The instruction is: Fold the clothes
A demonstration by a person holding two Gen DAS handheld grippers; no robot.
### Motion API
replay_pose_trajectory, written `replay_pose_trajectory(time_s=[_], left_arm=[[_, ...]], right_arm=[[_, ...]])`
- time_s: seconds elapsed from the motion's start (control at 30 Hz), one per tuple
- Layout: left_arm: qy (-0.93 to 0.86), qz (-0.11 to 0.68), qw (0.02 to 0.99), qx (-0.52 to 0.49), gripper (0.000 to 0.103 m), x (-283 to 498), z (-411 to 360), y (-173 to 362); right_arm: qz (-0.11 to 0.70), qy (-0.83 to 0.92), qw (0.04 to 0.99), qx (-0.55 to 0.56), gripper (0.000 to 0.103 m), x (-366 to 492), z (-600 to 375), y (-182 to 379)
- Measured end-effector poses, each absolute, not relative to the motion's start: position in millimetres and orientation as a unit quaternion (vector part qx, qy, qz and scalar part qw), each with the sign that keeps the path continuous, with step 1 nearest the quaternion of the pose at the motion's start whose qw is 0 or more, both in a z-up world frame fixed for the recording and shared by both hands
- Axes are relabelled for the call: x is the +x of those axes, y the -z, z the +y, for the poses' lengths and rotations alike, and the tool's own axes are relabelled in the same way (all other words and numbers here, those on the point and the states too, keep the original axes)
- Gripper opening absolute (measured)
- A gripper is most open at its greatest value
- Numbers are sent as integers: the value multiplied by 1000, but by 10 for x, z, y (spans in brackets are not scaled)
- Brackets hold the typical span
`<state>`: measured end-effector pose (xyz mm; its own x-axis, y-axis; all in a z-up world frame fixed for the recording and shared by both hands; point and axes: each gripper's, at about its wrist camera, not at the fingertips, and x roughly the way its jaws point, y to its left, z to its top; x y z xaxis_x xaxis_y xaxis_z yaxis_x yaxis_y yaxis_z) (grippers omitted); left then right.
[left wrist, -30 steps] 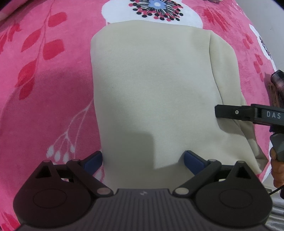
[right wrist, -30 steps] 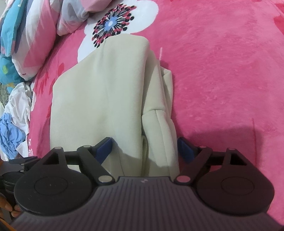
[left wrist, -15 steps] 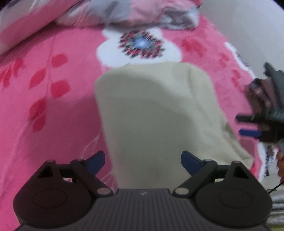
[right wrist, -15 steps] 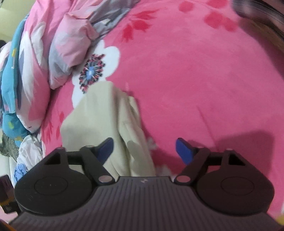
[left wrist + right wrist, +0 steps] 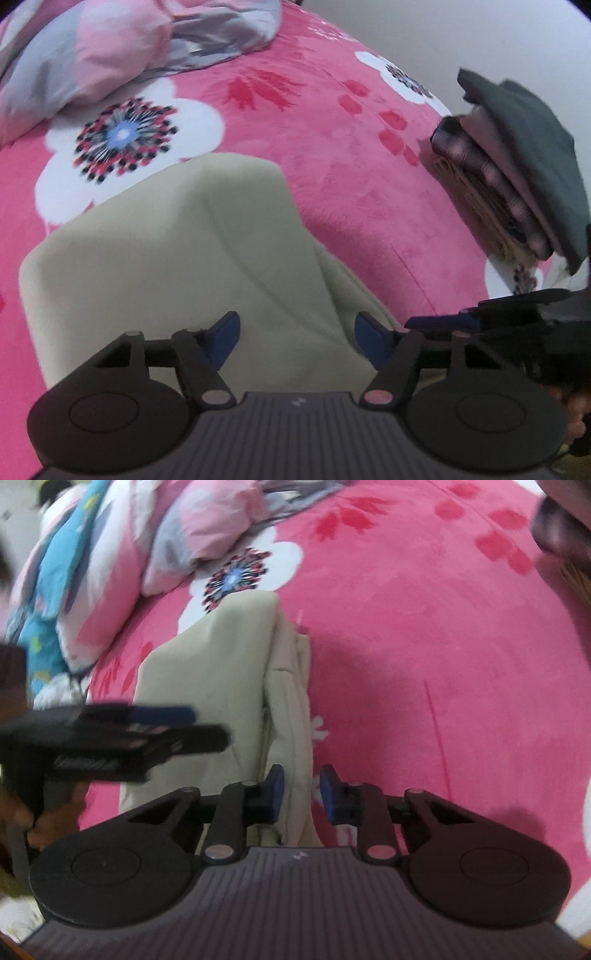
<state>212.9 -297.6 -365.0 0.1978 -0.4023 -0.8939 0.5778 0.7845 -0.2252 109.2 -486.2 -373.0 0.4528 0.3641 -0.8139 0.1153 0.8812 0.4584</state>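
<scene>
A beige garment (image 5: pixel 177 251) lies folded on the pink flowered blanket (image 5: pixel 351 192). My left gripper (image 5: pixel 297 338) hovers over its near right part, jaws half apart and closing, with cloth under the gap but not pinched. The right wrist view has the garment (image 5: pixel 207 672) with layered folds along its right edge. My right gripper (image 5: pixel 303 794) straddles that edge fold, jaws narrow and still closing; a sliver of blanket shows beside the right pad. Each gripper shows in the other's view: the right gripper (image 5: pixel 436 320) low right, the left gripper (image 5: pixel 207 725) blurred at left.
A stack of folded clothes (image 5: pixel 517 177), dark grey on top, sits at the blanket's right side. A bunched pink and grey duvet (image 5: pixel 122 48) lies at the back, with blue and white bedding (image 5: pixel 55 590) far left. A hand (image 5: pixel 48 819) holds the left gripper.
The left view has swung right, bringing the clothes stack into sight. Both jaws have narrowed, the right ones a lot, around the garment's right edge. The left gripper has entered the right view.
</scene>
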Motion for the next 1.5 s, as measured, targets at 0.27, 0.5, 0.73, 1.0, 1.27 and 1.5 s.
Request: replay_pose_trajectory(time_s=[0.27, 0.5, 0.73, 1.0, 1.27, 1.5], left_arm=[[290, 556, 769, 126, 26, 2212, -3220, 3786], [281, 565, 772, 79, 10, 2253, -3023, 3740], [289, 549, 783, 45, 7, 2212, -2894, 3647], [282, 566, 775, 8, 7, 2311, -2846, 3751], [278, 580, 765, -23, 13, 2378, -2778, 3853], [315, 556, 769, 6, 28, 2282, -2772, 3599]], right_arm=[[499, -162, 842, 130, 8, 1123, -4616, 3731], [512, -158, 823, 187, 9, 1256, -4815, 3892], [485, -151, 817, 273, 10, 1543, -5111, 4014], [491, -173, 782, 341, 7, 1599, -5062, 4267], [462, -96, 766, 436, 13, 1263, -5622, 4159], [498, -85, 729, 462, 21, 750, -5636, 3970]])
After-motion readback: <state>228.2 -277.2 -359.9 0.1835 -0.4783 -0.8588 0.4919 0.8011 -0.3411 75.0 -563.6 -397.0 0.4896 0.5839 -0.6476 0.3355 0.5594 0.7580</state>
